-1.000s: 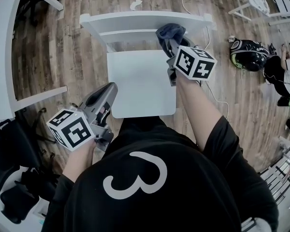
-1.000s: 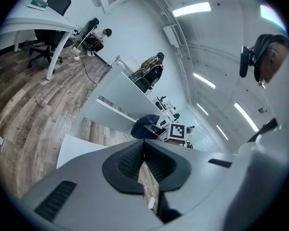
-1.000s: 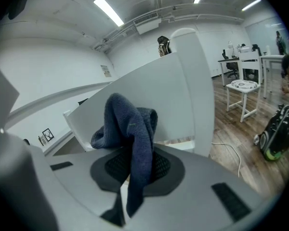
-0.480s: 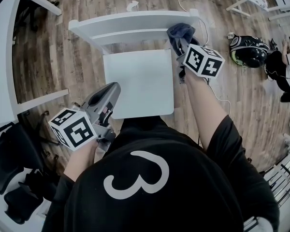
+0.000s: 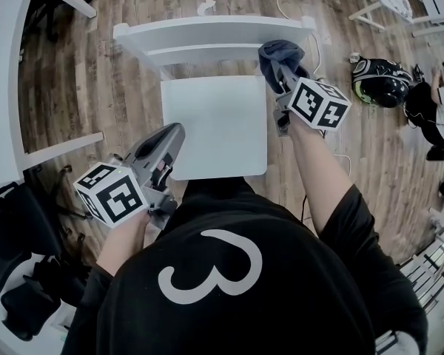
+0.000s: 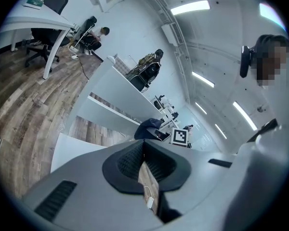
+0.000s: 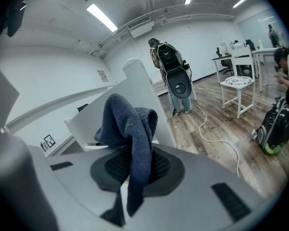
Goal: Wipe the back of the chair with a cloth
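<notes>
The left gripper [image 5: 168, 137] is held closed and empty by the seat's [image 5: 214, 128] front corner, well apart from the chair back [image 5: 207, 34], whose long axis runs left to right. At its right end the cloth [image 5: 276, 52] is clamped in the right gripper [image 5: 283, 74], against the rail. The remaining rail lies leftward, with nothing seen in the way.

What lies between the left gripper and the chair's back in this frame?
Only the chair's white seat, with nothing on it, lies between the left gripper and the chair back. The head view shows this.
</notes>
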`<state>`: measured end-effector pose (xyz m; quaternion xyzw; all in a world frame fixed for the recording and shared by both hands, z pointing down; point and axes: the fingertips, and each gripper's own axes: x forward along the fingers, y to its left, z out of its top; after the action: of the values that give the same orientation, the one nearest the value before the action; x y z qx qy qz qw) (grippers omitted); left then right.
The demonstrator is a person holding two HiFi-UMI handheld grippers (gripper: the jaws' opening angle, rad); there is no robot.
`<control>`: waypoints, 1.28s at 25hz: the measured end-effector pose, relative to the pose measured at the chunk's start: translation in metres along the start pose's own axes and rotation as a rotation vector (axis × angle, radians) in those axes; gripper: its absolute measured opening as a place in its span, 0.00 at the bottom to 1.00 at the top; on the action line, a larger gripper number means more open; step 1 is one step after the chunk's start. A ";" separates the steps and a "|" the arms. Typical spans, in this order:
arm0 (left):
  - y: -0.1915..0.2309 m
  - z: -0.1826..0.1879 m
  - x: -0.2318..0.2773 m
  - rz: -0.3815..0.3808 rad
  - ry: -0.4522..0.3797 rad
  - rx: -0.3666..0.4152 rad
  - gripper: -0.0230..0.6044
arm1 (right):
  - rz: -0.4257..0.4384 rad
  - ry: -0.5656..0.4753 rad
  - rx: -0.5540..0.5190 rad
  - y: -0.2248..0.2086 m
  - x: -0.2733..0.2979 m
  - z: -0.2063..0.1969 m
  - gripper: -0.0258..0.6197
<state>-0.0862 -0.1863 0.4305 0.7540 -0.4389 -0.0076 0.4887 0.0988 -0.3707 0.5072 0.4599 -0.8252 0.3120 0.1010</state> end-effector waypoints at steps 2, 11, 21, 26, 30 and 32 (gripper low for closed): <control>0.006 0.002 -0.004 0.002 -0.002 -0.005 0.06 | 0.037 0.005 -0.001 0.016 0.002 -0.005 0.12; 0.043 0.017 -0.032 0.027 -0.034 -0.050 0.06 | 0.171 0.054 -0.028 0.099 0.031 -0.038 0.12; 0.097 0.038 -0.071 0.070 -0.064 -0.086 0.06 | 0.275 0.143 -0.056 0.192 0.092 -0.090 0.12; 0.114 0.047 -0.086 0.079 -0.074 -0.094 0.06 | 0.255 0.161 -0.059 0.210 0.120 -0.107 0.12; 0.128 0.052 -0.099 0.093 -0.081 -0.100 0.06 | 0.233 0.156 -0.055 0.221 0.139 -0.110 0.12; 0.136 0.053 -0.104 0.100 -0.083 -0.111 0.06 | 0.215 0.156 -0.056 0.223 0.148 -0.112 0.12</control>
<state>-0.2617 -0.1740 0.4606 0.7019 -0.4949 -0.0388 0.5108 -0.1801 -0.3202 0.5680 0.3404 -0.8676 0.3328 0.1434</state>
